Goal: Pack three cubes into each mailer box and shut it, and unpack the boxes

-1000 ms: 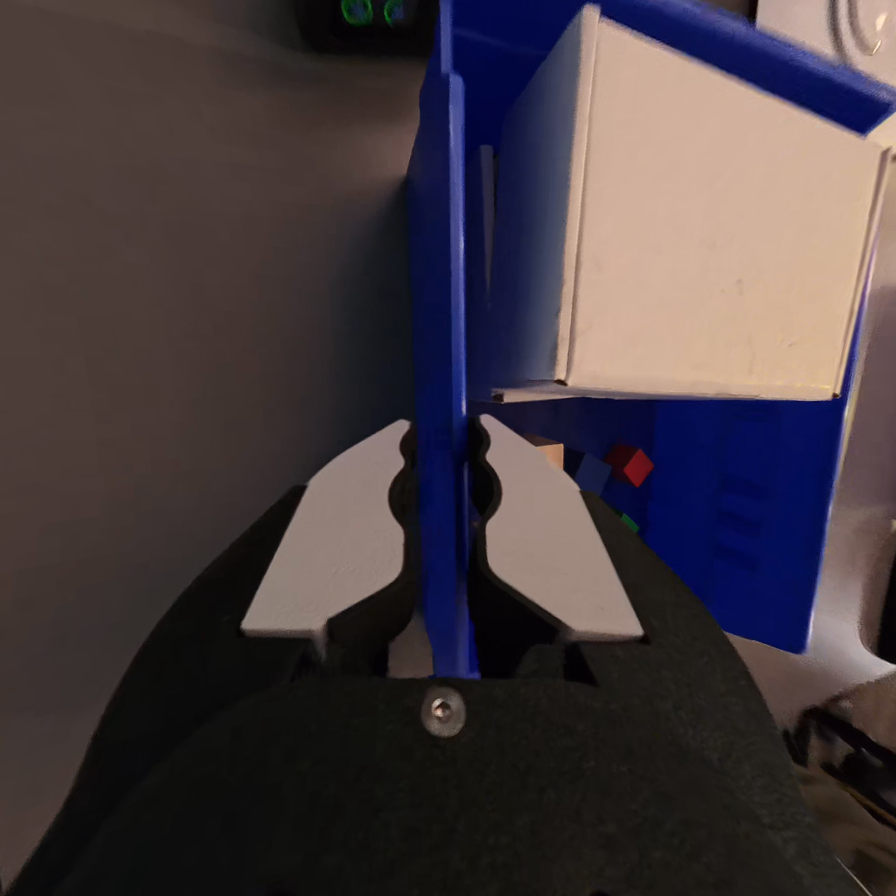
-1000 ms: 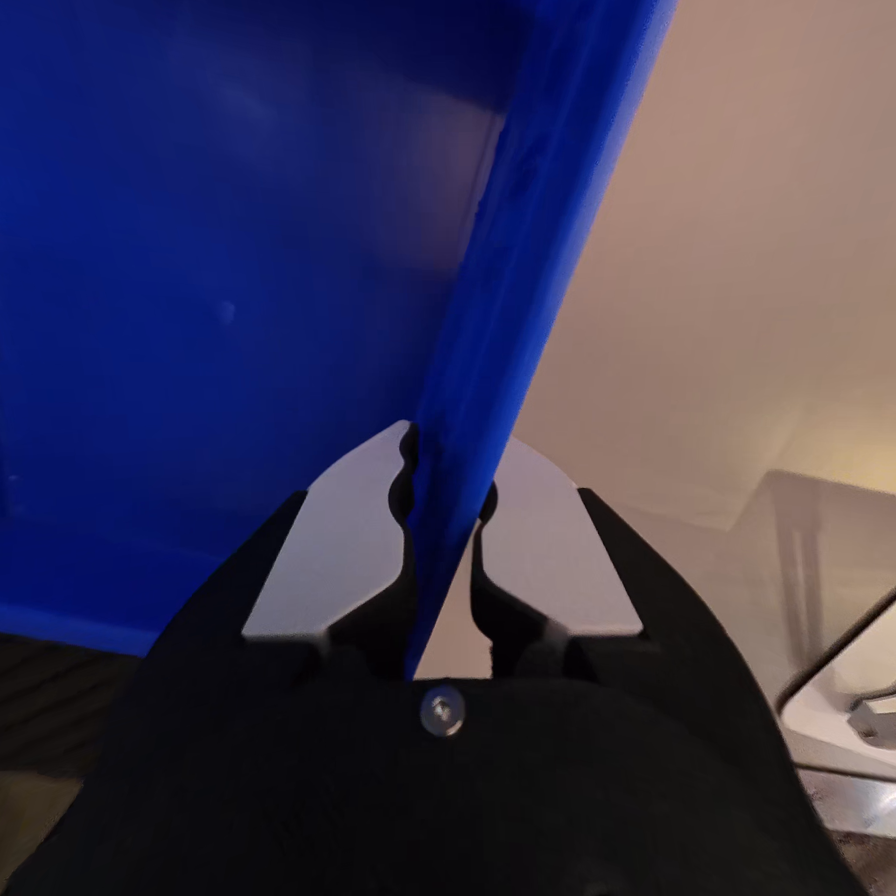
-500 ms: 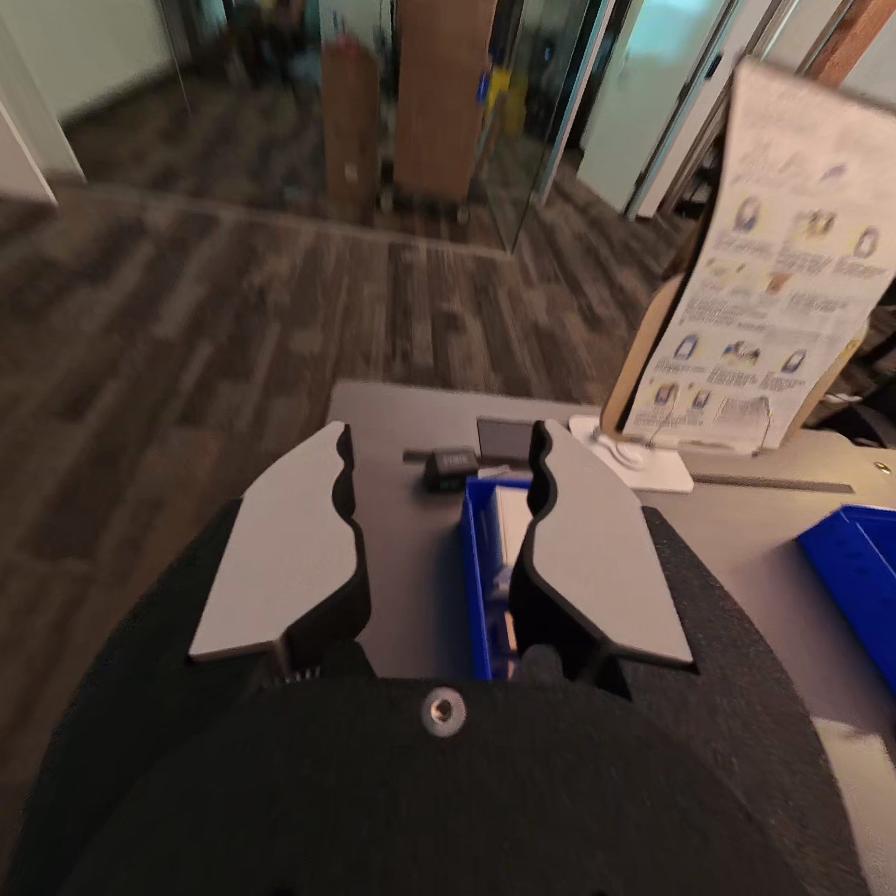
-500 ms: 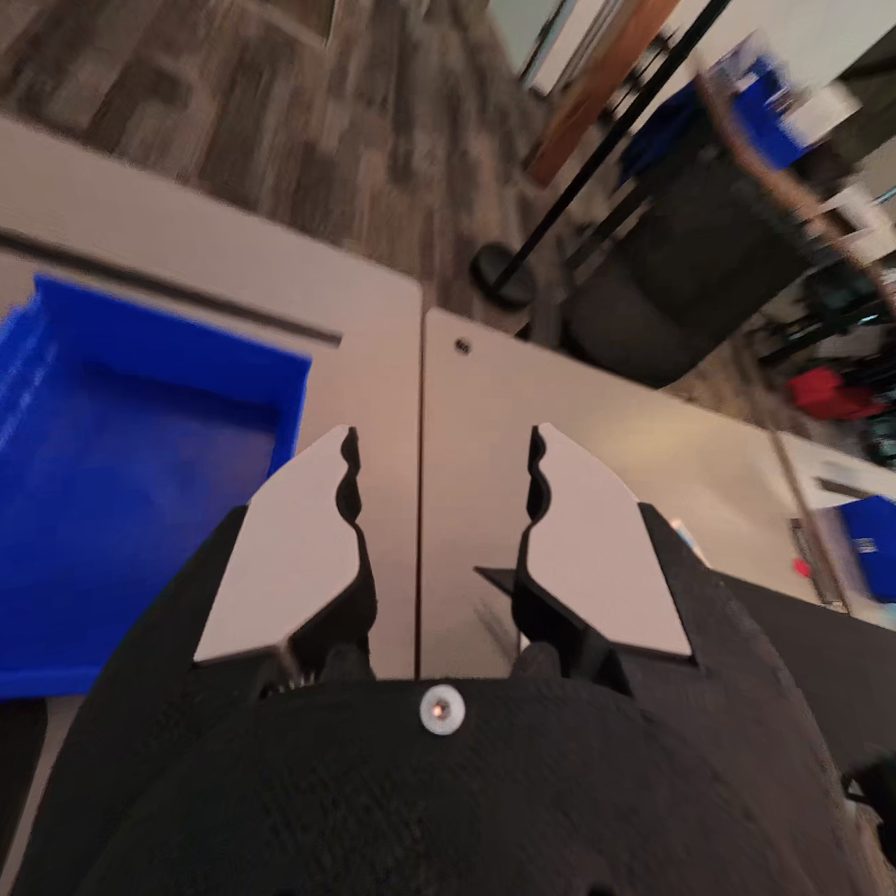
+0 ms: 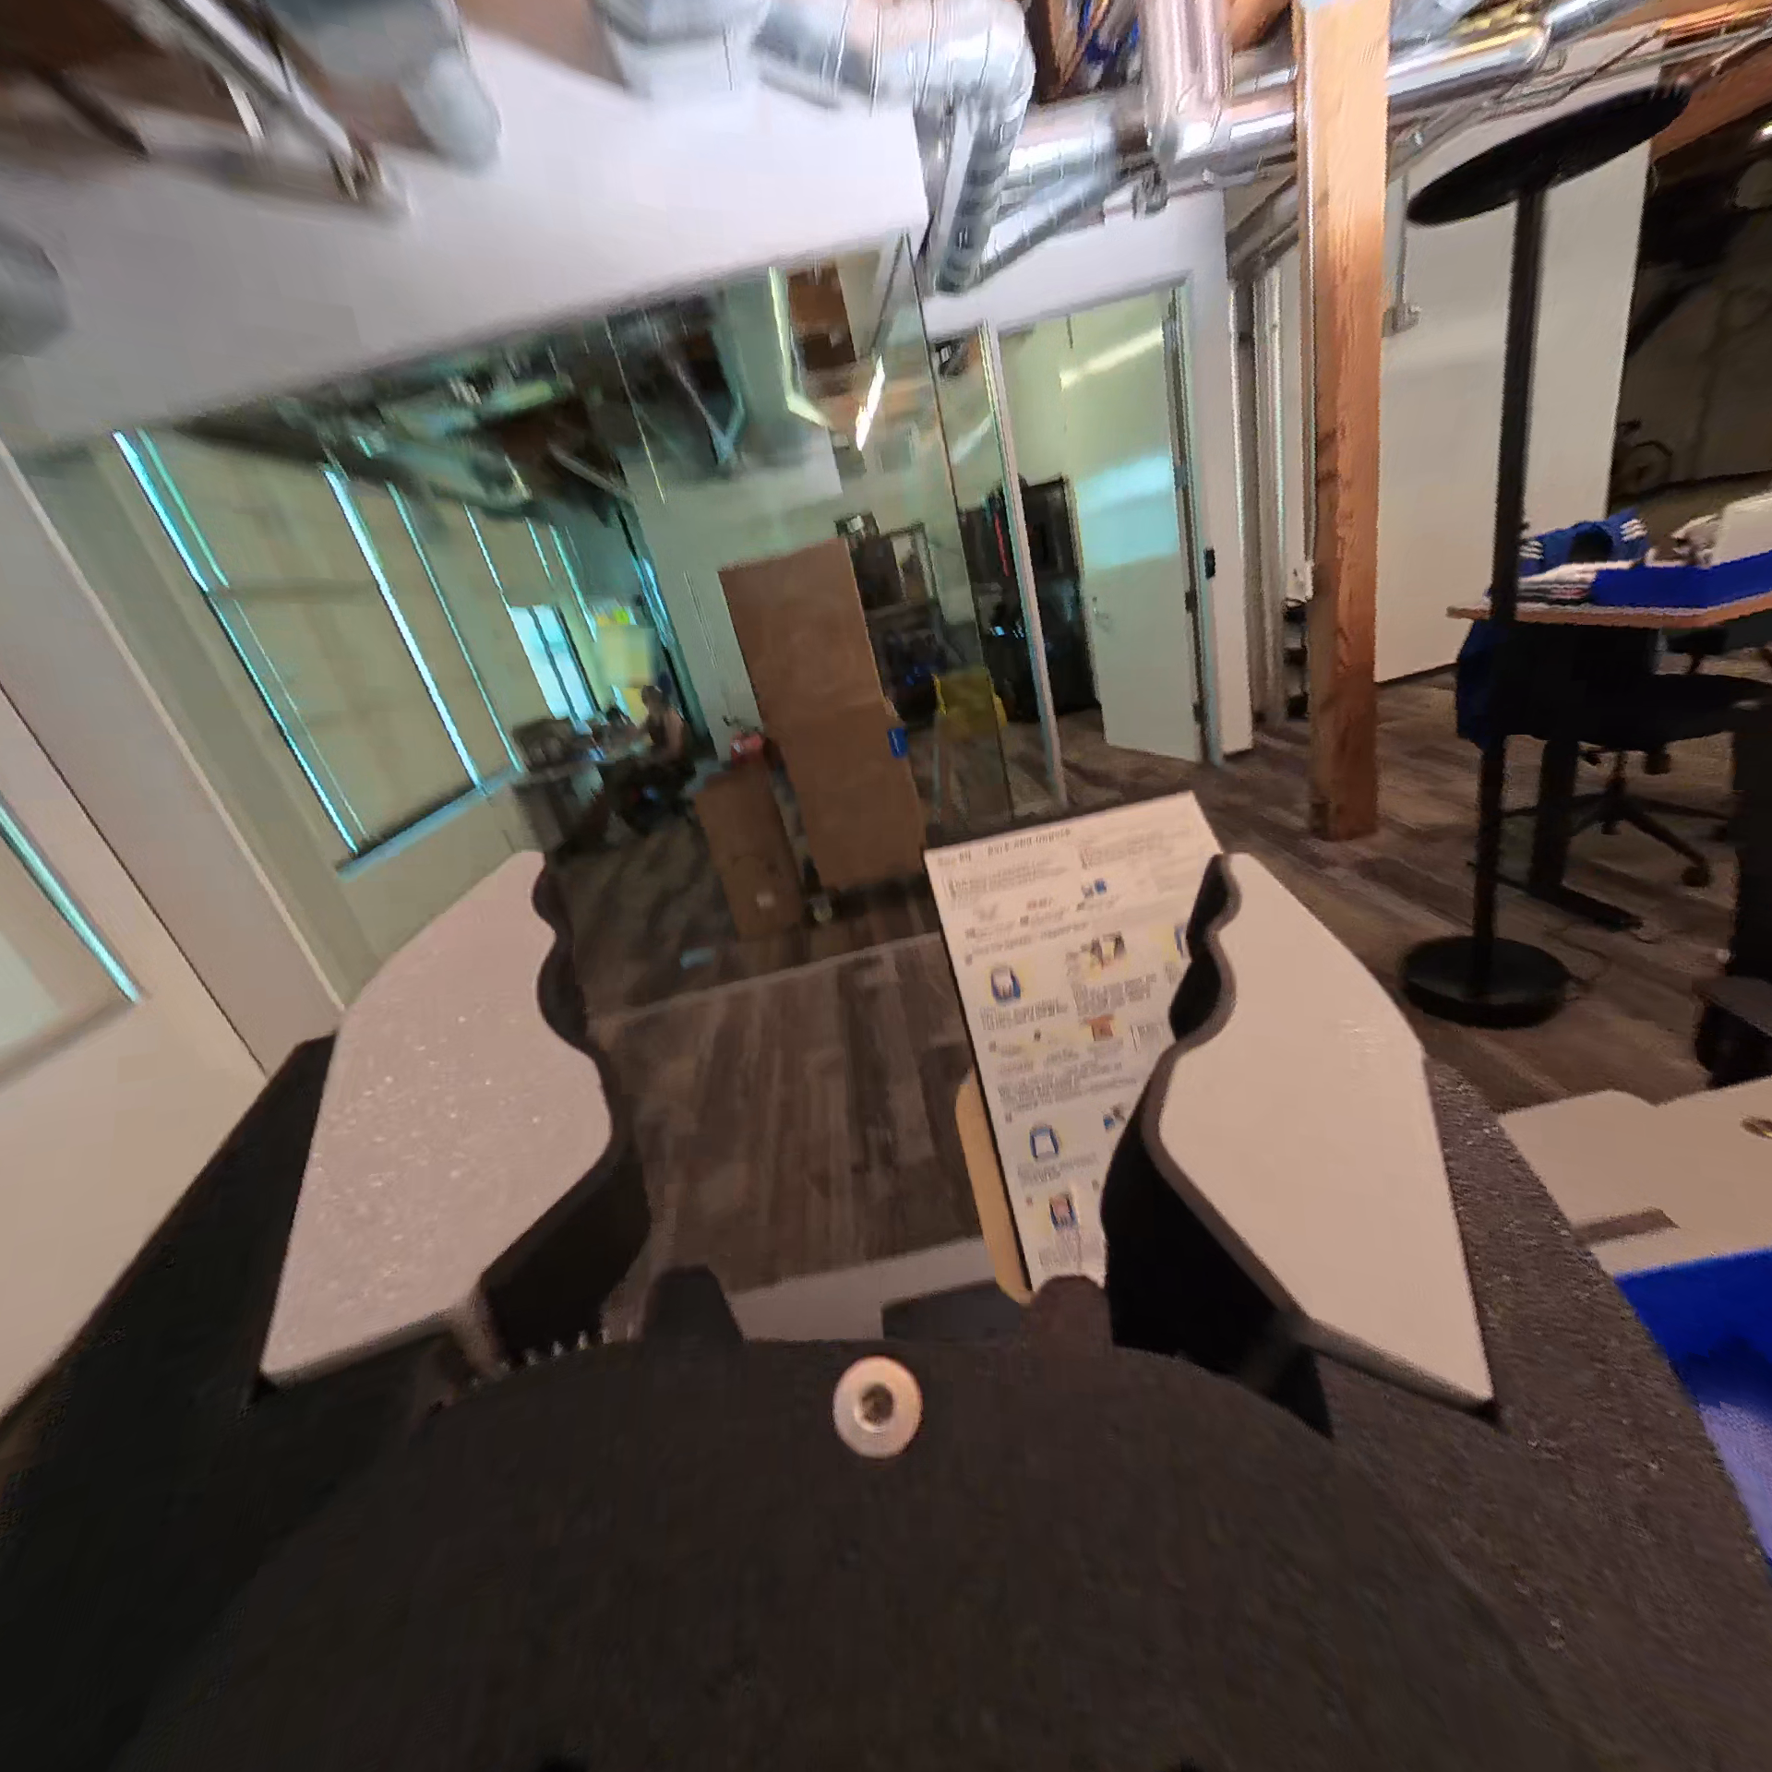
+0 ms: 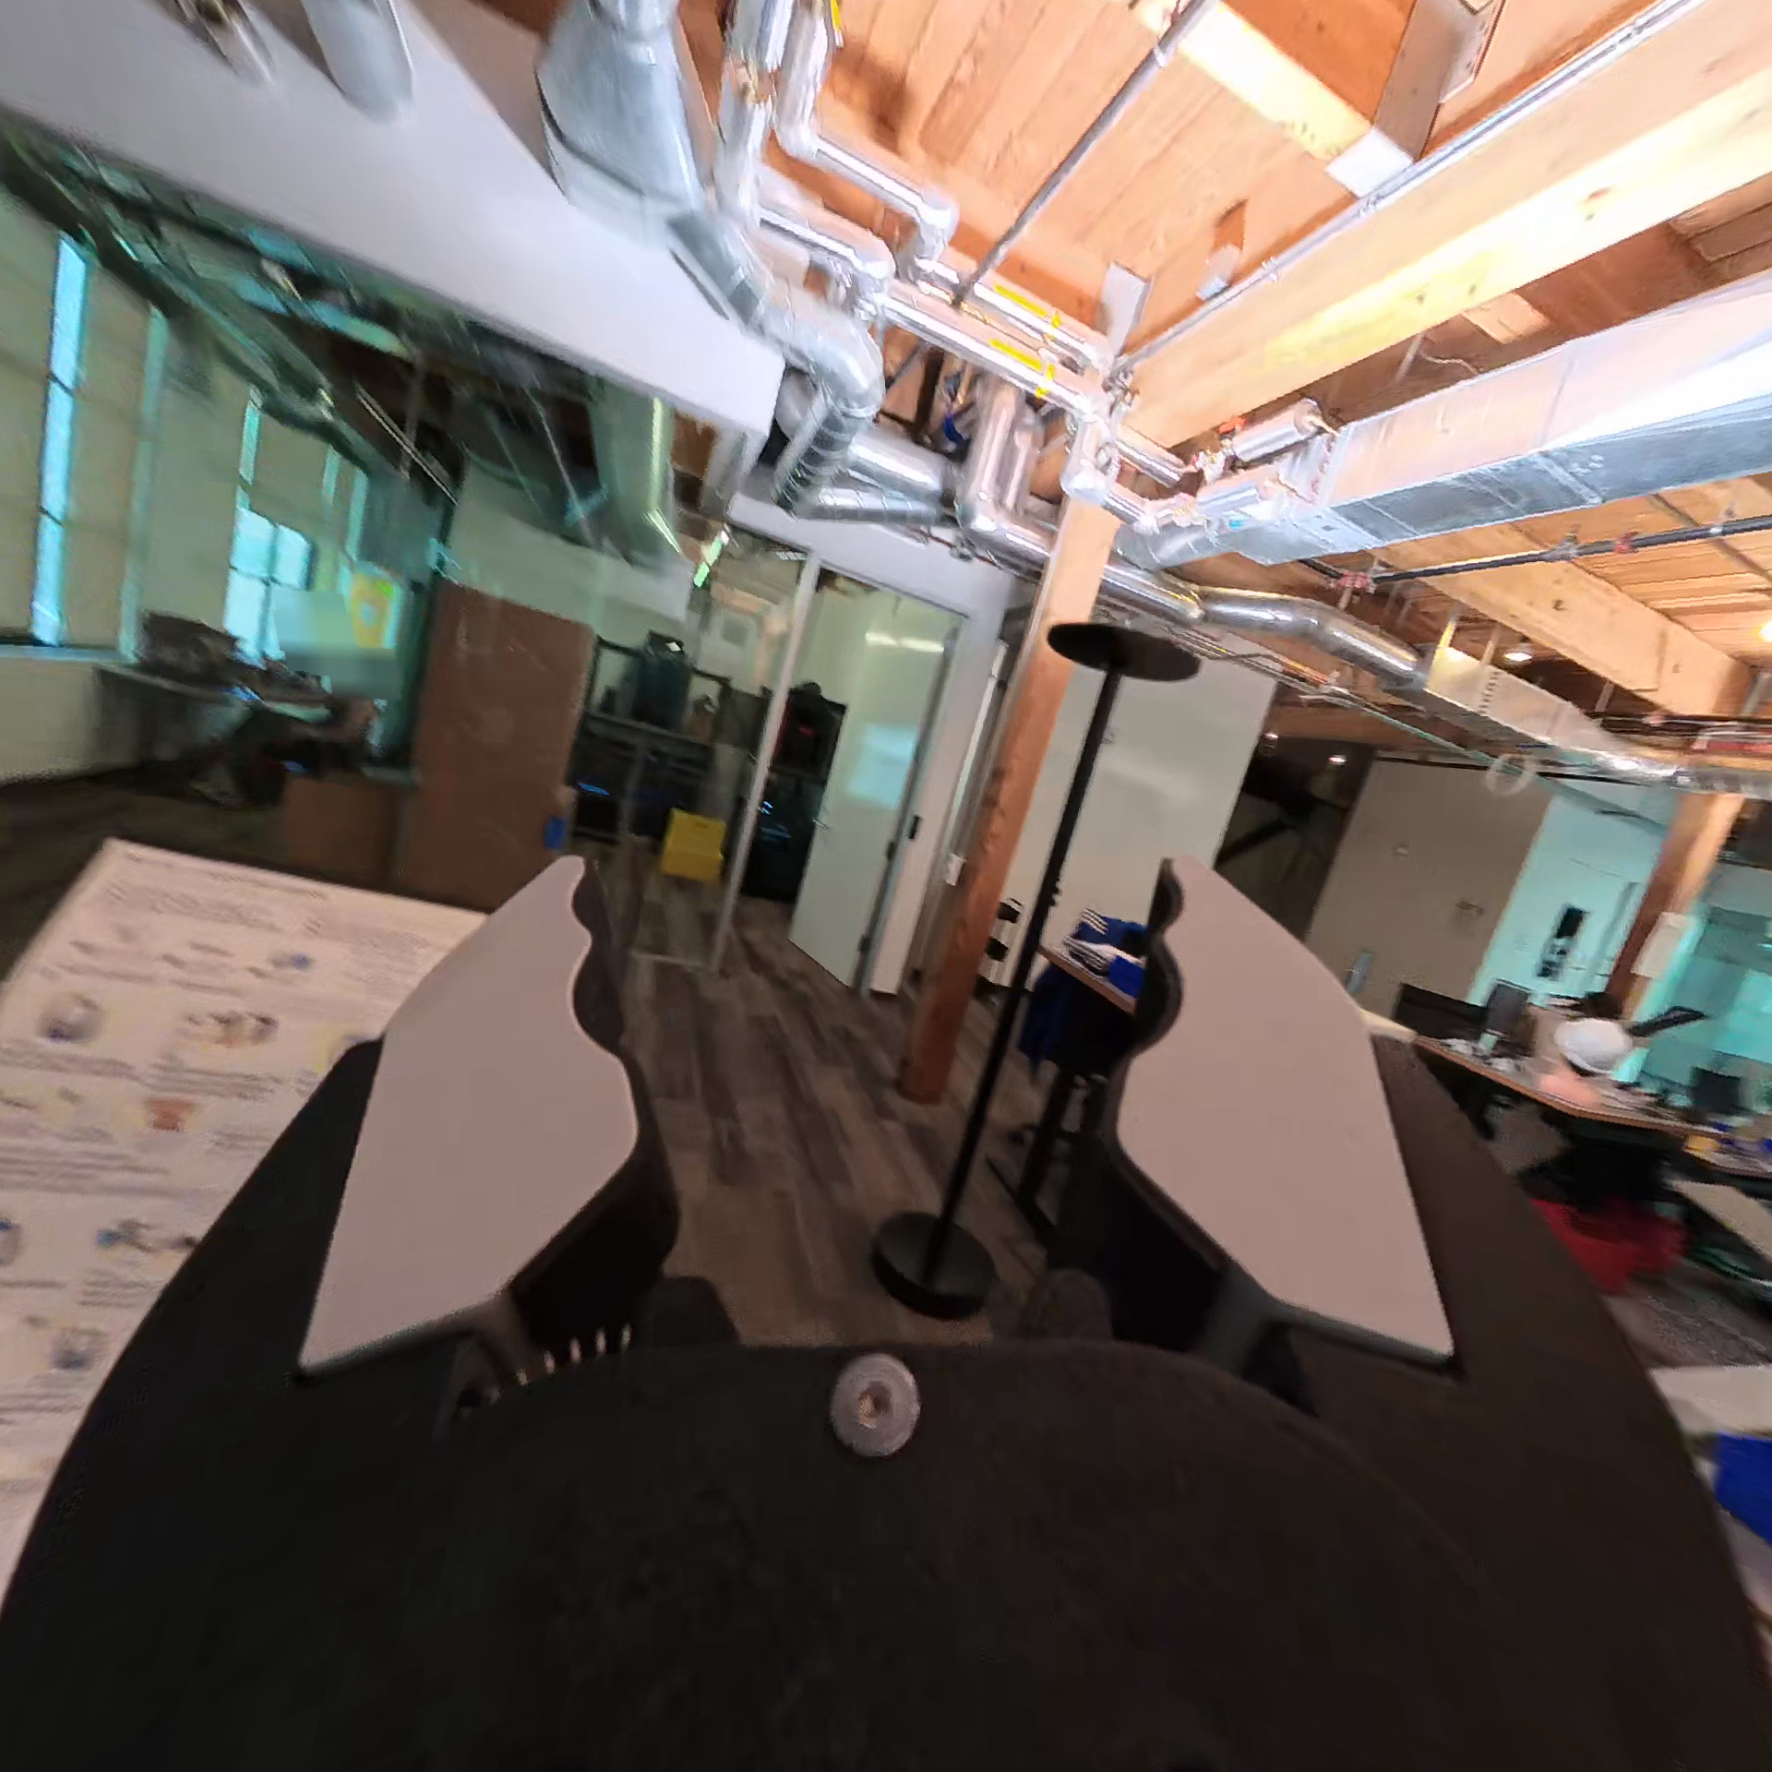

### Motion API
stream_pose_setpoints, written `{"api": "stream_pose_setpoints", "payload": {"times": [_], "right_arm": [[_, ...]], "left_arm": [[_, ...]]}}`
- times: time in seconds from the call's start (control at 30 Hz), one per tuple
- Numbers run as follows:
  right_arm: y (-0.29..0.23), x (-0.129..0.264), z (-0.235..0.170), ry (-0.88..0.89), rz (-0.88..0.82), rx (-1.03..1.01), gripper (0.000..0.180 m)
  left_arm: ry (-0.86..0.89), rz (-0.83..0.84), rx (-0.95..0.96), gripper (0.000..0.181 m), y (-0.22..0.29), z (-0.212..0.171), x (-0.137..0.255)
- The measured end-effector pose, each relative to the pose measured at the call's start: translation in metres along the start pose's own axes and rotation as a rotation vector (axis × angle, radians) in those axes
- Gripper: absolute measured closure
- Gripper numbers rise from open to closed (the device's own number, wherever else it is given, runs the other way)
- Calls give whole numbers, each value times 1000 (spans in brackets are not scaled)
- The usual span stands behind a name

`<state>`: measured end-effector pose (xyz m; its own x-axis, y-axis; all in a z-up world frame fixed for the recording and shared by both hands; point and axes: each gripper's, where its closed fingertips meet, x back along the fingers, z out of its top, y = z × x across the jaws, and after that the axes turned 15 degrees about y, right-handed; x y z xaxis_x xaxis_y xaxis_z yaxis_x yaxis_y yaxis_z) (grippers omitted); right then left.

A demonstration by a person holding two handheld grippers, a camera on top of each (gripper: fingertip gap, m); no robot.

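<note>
My left gripper is open and empty, raised and pointing out across the room. My right gripper is open and empty too, tilted up toward the ceiling. A corner of a blue bin shows at the lower right of the left wrist view. A small piece of blue bin shows at the right edge of the right wrist view. No mailer boxes or cubes are in view.
A printed instruction sheet on a cardboard stand stands ahead of the left gripper and also shows in the right wrist view. A grey table edge, a black pole stand, a wooden post and desks are beyond.
Both grippers let go of the blue bin walls, opened wide and swung up from the table toward the room and ceiling. The bins and white box dropped out of view.
</note>
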<state>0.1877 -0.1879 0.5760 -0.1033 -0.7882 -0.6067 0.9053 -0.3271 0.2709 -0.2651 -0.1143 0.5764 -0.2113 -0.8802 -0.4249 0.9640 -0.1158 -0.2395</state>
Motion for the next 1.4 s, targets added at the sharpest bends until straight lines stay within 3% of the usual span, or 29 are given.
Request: {"api": "stream_pose_setpoints", "payload": {"times": [0.03,0.17,0.27,0.43,0.6,0.77,0.87,1.0,1.1,1.27,1.33,1.4], "right_arm": [[-10,0,19,25,7,-43,71],[-49,0,64,69,54,-162,62],[-79,0,73,110,76,-192,54],[-135,-7,25,24,138,-221,46],[-198,-6,-87,-140,184,-277,45],[-260,13,-228,-389,203,-254,46],[-296,44,-310,-520,200,-296,46],[-348,114,-421,-739,229,-312,46],[-367,171,-487,-904,226,-279,46],[-386,237,-545,-1044,220,-325,46],[-390,253,-558,-1062,223,-316,46],[-393,270,-572,-1086,245,-276,46]], "left_arm": [[28,5,-34,60,16,16,-1],[101,-13,-54,52,80,59,0],[135,-20,-9,45,109,70,1],[84,-11,36,36,129,28,-10],[-54,25,78,41,139,-79,-31],[-295,27,77,39,162,-234,-44],[-412,52,77,39,173,-330,-36],[-618,92,119,42,195,-471,11],[-711,134,167,47,212,-551,58],[-867,172,229,47,240,-643,133],[-940,156,304,54,255,-665,156],[-988,152,334,48,263,-678,170]]}}
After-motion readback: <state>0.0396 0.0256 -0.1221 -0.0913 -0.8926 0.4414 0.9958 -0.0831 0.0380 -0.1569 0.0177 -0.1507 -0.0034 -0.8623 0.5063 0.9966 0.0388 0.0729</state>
